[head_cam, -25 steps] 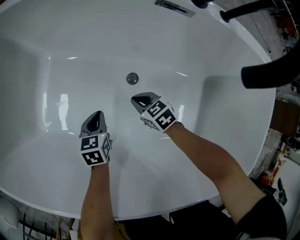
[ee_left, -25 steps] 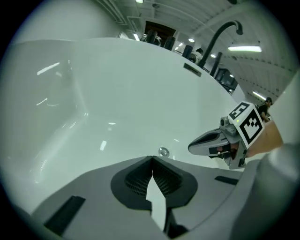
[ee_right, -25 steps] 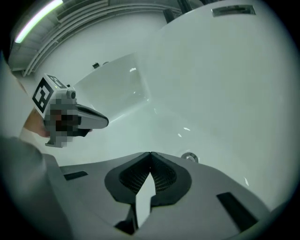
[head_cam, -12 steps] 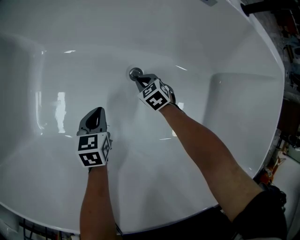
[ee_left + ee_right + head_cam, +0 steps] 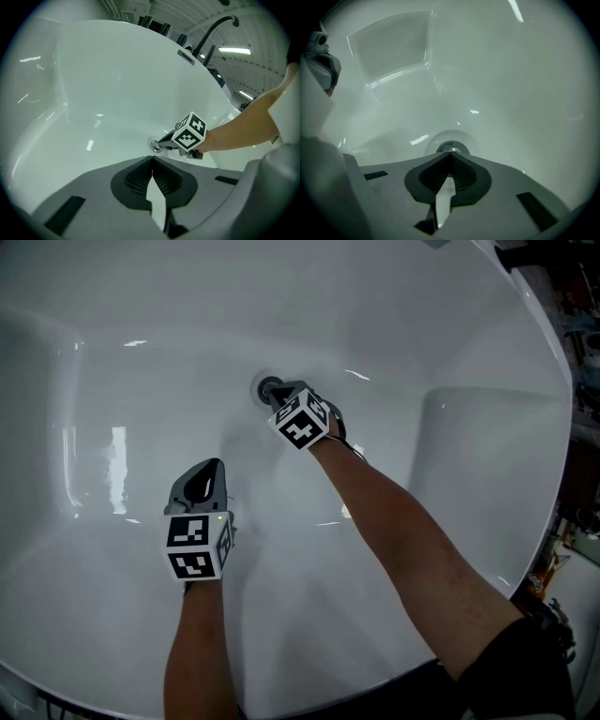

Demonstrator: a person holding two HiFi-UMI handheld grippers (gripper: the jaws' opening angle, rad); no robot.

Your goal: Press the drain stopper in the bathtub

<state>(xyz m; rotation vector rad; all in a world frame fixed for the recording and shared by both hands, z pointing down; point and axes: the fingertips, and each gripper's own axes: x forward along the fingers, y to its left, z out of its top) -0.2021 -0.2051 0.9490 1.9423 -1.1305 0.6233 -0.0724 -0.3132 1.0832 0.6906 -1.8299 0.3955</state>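
The round chrome drain stopper lies flat in the floor of the white bathtub, its face turned straight up; being a disc, it has no long axis. The right tongs slant in from the near right, their tips closed together with nothing between them, and meet the stopper's near edge. The left tongs hang well apart to the near left, likewise closed tip to tip and empty, pointing toward the drain.
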